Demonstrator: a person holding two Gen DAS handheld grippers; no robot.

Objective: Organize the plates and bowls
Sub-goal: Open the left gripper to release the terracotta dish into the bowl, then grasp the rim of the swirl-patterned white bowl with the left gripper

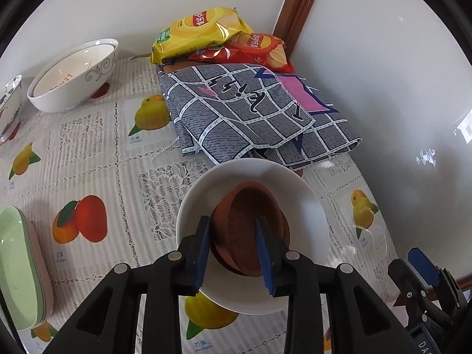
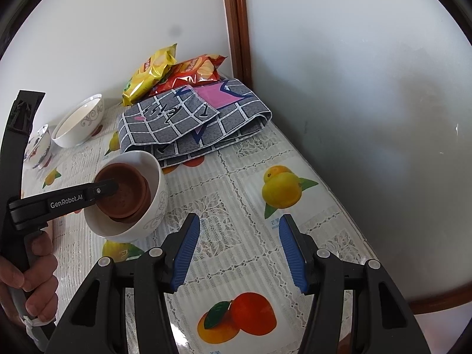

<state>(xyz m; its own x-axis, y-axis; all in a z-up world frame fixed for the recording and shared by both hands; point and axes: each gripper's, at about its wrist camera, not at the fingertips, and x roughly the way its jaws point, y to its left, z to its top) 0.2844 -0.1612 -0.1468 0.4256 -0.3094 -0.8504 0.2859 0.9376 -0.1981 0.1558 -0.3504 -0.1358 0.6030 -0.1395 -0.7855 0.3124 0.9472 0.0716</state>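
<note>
Fruit-print table [image 2: 236, 177] | left tongs [image 1: 233, 253] loosely straddle brown bowls [image 1: 247, 230], contact unclear | right tongs [image 2: 236, 253] open, empty

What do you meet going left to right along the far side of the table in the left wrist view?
Patterned small bowl at the left edge → large white bowl with a second bowl nested inside → yellow chip bag → red chip bag, partly under the yellow one, by the wooden frame.
</note>
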